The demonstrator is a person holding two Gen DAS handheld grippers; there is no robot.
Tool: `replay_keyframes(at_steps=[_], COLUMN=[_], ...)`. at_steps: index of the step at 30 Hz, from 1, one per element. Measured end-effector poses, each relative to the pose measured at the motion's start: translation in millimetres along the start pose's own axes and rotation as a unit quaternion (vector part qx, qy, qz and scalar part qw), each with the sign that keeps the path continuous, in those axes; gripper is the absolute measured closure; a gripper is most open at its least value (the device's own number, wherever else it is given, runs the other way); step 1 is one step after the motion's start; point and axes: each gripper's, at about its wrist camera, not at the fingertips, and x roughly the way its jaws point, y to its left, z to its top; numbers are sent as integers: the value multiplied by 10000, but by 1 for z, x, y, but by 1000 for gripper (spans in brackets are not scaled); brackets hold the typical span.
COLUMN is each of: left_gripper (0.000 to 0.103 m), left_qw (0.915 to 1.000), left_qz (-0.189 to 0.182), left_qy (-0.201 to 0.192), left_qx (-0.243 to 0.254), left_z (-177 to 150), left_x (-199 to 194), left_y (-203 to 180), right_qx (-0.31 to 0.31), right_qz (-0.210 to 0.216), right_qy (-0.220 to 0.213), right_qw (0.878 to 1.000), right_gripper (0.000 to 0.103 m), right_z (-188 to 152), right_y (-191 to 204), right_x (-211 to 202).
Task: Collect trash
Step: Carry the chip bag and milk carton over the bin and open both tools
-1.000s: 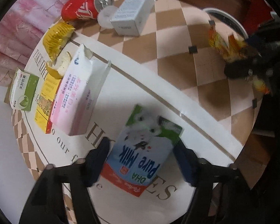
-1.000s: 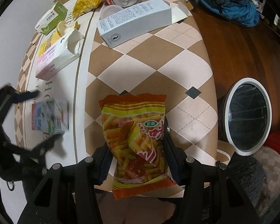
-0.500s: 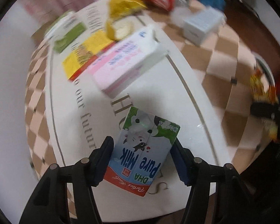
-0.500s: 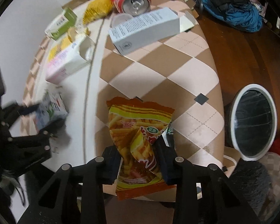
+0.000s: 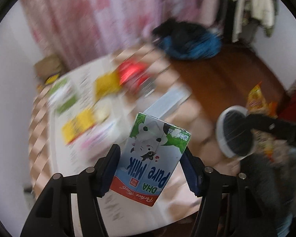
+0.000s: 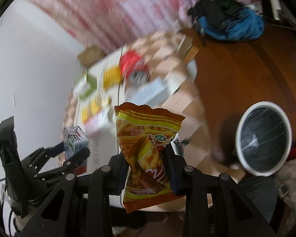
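My left gripper (image 5: 151,167) is shut on a blue and white milk carton (image 5: 155,158), held up off the table. My right gripper (image 6: 148,164) is shut on an orange and yellow snack bag (image 6: 146,148), pinched at its middle and also lifted. In the right wrist view the left gripper (image 6: 73,148) with the milk carton (image 6: 75,140) shows at the left. In the left wrist view the right gripper's dark arm and the snack bag (image 5: 256,100) show at the right. A white-rimmed trash bin (image 6: 263,138) with a black liner stands on the floor to the right.
On the checkered table (image 6: 177,106) lie a red can (image 6: 132,65), a grey-white box (image 6: 148,92), yellow and green packets (image 6: 110,77) and a pink box, all blurred. A blue and black heap (image 6: 230,23) lies on the wooden floor. Pink curtains hang behind.
Both grippers have risen from the table with their loads. The right jaws closed on the snack bag and crumpled it. The views now tilt up toward the curtains and the bin.
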Motion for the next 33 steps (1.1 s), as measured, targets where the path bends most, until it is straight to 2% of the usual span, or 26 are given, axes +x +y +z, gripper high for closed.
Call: replay_keyframes(at_steps=[5, 9, 12, 16, 18, 20, 24, 25, 26, 27, 28, 29, 30, 31, 33], left_gripper=[45, 45, 45, 45, 45, 45, 43, 34, 19, 11, 3, 3, 3, 3, 3], left_qw=[9948, 9864, 9749, 9585, 9460, 9347, 9371, 9369, 9380, 9399, 9418, 9434, 9461, 9516, 9627], left_qz=[-1001, -1612, -2064, -2379, -2563, -2756, -2511, -2480, -2445, -2395, -2337, -2278, -2204, -2061, -1729], left_qy=[-127, 248, 827, 1566, 1961, 2202, 2401, 2442, 2442, 2423, 2408, 2403, 2371, 2279, 2075], left_qx=[142, 194, 72, -158, -305, -433, -350, -319, -268, -231, -207, -169, -127, -45, 180], left_z=[65, 96, 107, 108, 108, 102, 97, 96, 96, 95, 95, 95, 95, 94, 94], left_x=[20, 70, 129, 193, 223, 236, 249, 248, 249, 250, 250, 249, 248, 245, 239], left_y=[-72, -128, -170, -209, -222, -233, -251, -254, -255, -255, -256, -255, -254, -254, -252], right_qx=[532, 1212, 1721, 2114, 2243, 2417, 2755, 2876, 2972, 3066, 3173, 3214, 3220, 3225, 3175], right_qz=[-375, -746, -881, -1218, -1357, -1444, -1557, -1579, -1549, -1530, -1493, -1497, -1529, -1559, -1635], right_qy=[-628, -714, -533, -136, 40, 198, 321, 364, 416, 462, 514, 521, 523, 530, 530], right_qw=[9959, 9872, 9797, 9697, 9650, 9593, 9481, 9440, 9412, 9383, 9351, 9336, 9328, 9321, 9326], right_gripper=[67, 67, 67, 67, 67, 67, 67, 67, 67, 66, 61, 48, 40, 28, 18], right_z=[20, 23, 22, 22, 20, 18, 11, 9, 7, 4, 1, -2, -4, -5, -7], right_y=[-69, -147, -211, -276, -300, -321, -354, -363, -370, -375, -382, -388, -391, -393, -395], right_x=[-62, -79, -68, -30, -13, 7, 28, 33, 38, 42, 47, 48, 50, 51, 51])
